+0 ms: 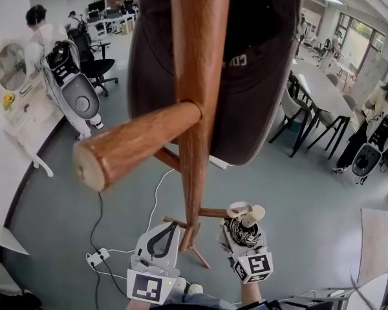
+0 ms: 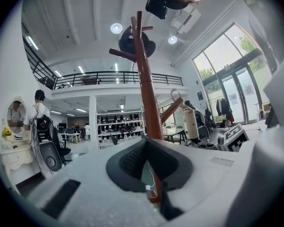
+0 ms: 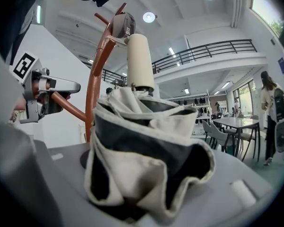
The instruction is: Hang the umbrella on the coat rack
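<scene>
The folded umbrella [image 3: 146,160] stands upright, cream handle on top, with its bunched fabric clamped in the right tool [image 1: 238,243]. It is held in the air just beside the wooden coat rack [image 1: 197,76], its strap loop at the tip of a low peg [image 1: 213,212]. A dark cap [image 1: 258,76] hangs higher on the rack. On the pole's other side the left tool [image 1: 163,237] holds nothing, its jaws apart and aimed at the pole.

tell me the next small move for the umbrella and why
Probably ease the right gripper toward the pole so the strap loop of the umbrella it holds slips over the lower peg: the loop sits at the peg's tip, seemingly not yet around it.
</scene>
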`<state>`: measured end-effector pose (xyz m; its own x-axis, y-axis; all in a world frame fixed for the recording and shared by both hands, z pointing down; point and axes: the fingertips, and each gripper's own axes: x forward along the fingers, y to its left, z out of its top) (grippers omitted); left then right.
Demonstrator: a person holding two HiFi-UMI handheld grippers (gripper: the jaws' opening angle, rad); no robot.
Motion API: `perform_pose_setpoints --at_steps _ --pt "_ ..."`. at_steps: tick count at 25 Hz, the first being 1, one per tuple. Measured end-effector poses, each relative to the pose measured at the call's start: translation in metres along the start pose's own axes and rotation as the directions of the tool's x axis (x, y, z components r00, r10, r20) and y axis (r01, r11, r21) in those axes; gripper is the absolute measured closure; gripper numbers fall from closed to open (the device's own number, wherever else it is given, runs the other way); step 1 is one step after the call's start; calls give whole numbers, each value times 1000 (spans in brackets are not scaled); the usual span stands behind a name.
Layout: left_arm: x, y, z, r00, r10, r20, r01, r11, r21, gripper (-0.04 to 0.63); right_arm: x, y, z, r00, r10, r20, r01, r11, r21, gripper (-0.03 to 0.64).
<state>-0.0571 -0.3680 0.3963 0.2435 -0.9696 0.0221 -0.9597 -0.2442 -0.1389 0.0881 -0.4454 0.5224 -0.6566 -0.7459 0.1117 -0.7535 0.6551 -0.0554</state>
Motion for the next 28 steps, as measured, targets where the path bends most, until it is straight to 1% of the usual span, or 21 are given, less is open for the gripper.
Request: perform_pose_setpoints --at_steps 3,10,16,20,23,25,28 --pt "-1 -2 0 1000 1 -1 -1 1000 -26 588 -8 2 -1 1000 2 -2 -2 1000 -4 327" --pt "-9 -10 2 1000 -16 7 16 1000 -10 588 -27 7 -14 1000 -12 -25 12 1000 -5 327" --pt "-15 -16 2 1000 -23 3 23 1000 -9 588 -31 11 -20 999 -11 -51 10 1000 -21 327" --pt "-19 -16 4 1000 -26 5 26 1000 12 588 -33 14 -27 997 -7 -75 5 999 -33 327" --pt "-22 -14 4 1000 -14 7 14 1000 -8 588 -33 17 -31 996 -3 -87 0 1000 -31 327" --pt "-23 -14 3 1000 -11 6 11 1000 -15 588 -34 17 -28 997 -2 -79 0 1000 -25 327" --pt "-24 -14 2 1000 -11 1 11 1000 -14 588 -38 15 -13 999 -8 -37 7 1000 -20 327"
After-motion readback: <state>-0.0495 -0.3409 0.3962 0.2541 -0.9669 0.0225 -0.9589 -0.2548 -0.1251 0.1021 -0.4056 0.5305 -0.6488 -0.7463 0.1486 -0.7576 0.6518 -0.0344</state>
